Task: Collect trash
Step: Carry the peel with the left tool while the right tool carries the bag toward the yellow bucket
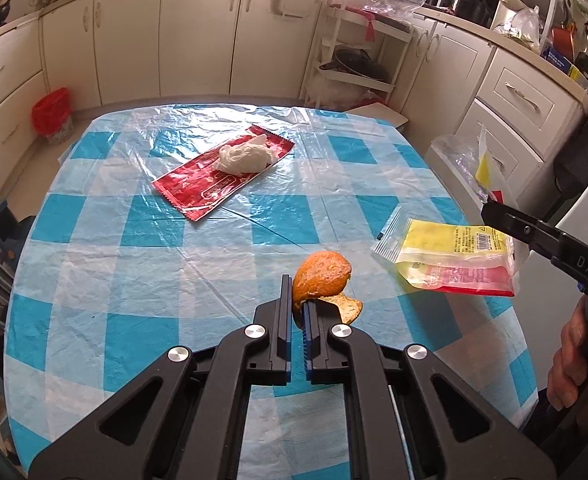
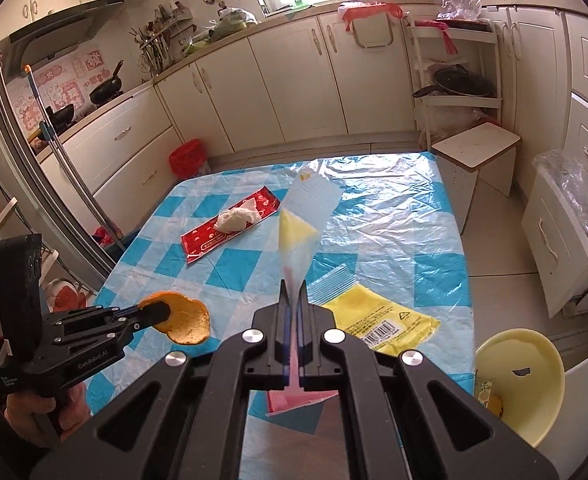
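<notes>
1. On the checked table (image 1: 93, 240) a red wrapper (image 1: 221, 176) with a crumpled tissue (image 1: 243, 157) on it lies well ahead of me, nothing blocking it.
2. My left gripper (image 1: 297, 300) is clamped on an orange peel (image 1: 322, 274), held up off the cloth.
3. My right gripper (image 2: 292, 300) is pinched tight on a yellow-and-clear snack bag (image 2: 298, 236), also lifted.
4. Only the right view shows a second yellow wrapper (image 2: 382, 320) lying on the table just right of its fingers, plus a yellow bowl (image 2: 522, 380) off the table's edge.

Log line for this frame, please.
left gripper: shut on orange peel | right gripper: shut on yellow wrapper | table: red wrapper, tissue
</notes>
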`<control>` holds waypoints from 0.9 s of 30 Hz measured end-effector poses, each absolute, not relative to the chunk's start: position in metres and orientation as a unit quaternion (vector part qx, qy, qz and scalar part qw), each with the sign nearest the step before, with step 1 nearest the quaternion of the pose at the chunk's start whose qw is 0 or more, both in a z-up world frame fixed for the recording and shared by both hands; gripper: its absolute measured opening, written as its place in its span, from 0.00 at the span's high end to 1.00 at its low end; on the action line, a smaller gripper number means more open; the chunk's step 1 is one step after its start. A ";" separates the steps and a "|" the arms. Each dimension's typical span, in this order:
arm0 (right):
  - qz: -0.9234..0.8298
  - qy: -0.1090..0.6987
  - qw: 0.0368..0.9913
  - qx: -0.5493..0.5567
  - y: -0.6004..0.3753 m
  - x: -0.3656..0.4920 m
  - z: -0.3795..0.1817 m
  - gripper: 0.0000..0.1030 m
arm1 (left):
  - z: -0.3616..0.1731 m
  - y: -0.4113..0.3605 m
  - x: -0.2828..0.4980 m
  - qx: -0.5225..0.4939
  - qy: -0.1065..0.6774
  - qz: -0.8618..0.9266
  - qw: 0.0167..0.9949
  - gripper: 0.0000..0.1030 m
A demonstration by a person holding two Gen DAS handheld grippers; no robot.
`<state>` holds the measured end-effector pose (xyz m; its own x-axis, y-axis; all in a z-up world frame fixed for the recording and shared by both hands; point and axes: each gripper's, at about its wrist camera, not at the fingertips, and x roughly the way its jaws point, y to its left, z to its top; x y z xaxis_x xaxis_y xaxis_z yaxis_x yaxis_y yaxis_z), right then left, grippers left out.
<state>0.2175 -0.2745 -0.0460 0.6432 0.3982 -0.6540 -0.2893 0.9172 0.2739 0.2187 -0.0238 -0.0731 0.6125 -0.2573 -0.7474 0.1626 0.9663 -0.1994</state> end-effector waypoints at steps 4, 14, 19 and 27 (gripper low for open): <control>0.177 0.360 0.912 0.087 -0.294 0.215 -0.035 0.97 | -0.067 -0.033 0.218 -0.057 0.419 -0.130 0.897 0.96; 0.107 0.312 0.934 0.141 -0.371 0.205 -0.011 0.97 | -0.051 -0.076 0.217 -0.064 0.413 -0.166 0.893 0.96; 0.063 0.302 0.939 0.154 -0.406 0.200 -0.008 0.97 | -0.049 -0.110 0.216 -0.075 0.416 -0.186 0.887 0.96; -0.001 0.329 0.928 0.176 -0.448 0.203 -0.033 0.97 | -0.049 -0.165 0.218 -0.085 0.421 -0.218 0.876 0.96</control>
<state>0.2028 -0.4484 -0.0326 0.7834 0.1130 -0.6112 0.1184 0.9382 0.3252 0.2177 -0.1645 -0.0492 0.5504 -0.4528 -0.7014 0.3103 0.8909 -0.3316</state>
